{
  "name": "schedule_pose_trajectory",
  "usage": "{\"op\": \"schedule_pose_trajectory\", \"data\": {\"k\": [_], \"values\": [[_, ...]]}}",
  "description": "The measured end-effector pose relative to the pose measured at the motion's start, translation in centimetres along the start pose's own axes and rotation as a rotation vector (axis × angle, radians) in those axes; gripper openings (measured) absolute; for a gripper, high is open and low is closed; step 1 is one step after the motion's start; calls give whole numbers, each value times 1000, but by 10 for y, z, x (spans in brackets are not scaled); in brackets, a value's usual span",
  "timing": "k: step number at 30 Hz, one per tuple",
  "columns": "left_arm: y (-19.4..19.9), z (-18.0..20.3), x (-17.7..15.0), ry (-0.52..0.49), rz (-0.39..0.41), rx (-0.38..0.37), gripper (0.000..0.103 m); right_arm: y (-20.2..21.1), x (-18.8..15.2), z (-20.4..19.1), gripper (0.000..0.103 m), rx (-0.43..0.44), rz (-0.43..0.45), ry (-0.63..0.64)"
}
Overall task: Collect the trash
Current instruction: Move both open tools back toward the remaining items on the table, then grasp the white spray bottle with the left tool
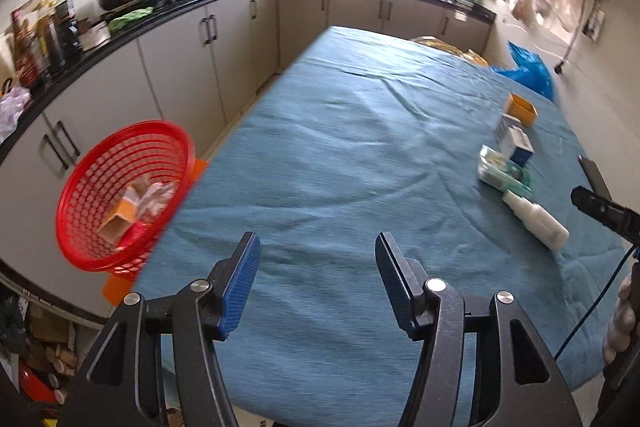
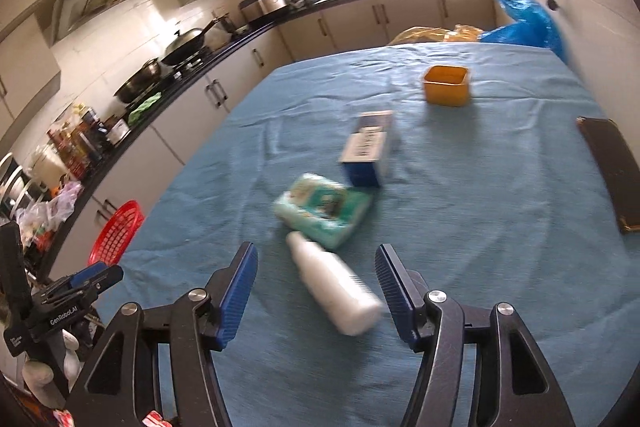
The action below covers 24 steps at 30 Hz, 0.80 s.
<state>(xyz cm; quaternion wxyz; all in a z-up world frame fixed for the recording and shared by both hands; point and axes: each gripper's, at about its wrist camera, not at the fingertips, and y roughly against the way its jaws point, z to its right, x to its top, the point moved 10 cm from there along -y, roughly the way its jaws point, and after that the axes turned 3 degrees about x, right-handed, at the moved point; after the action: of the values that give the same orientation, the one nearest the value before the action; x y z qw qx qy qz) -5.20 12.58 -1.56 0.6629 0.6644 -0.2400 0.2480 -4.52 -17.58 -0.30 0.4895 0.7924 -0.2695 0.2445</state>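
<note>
A red mesh basket point(image 1: 120, 195) with several bits of trash in it sits off the table's left edge; it also shows in the right wrist view point(image 2: 116, 237). On the blue tablecloth lie a white bottle point(image 2: 332, 287), a green tissue pack point(image 2: 322, 207), a blue-and-white carton point(image 2: 368, 151) and a yellow tub point(image 2: 446, 85). My right gripper point(image 2: 316, 279) is open, its jaws either side of the white bottle, just above it. My left gripper point(image 1: 316, 275) is open and empty over bare cloth; the bottle point(image 1: 536, 219) lies far to its right.
A dark flat object point(image 2: 612, 171) lies at the table's right edge. A blue plastic bag point(image 2: 524, 23) and yellow bags sit behind the far edge. A kitchen counter point(image 1: 132, 31) with pans and bottles runs along the left.
</note>
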Motion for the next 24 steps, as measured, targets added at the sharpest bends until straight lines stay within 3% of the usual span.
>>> {"op": "schedule_pose_trajectory", "data": {"k": [8,18,24], "values": [[-13,62,-2,-69,-48,-107,60,24,-4,61,68,-77,23,-72],[-30,179,-10,-124,-200,-378,62,26,-12,99,68,-76,30,-161],[-50,230,-4,-132,-228,-372,70,36,-16,113,68,-79,47,-195]]}}
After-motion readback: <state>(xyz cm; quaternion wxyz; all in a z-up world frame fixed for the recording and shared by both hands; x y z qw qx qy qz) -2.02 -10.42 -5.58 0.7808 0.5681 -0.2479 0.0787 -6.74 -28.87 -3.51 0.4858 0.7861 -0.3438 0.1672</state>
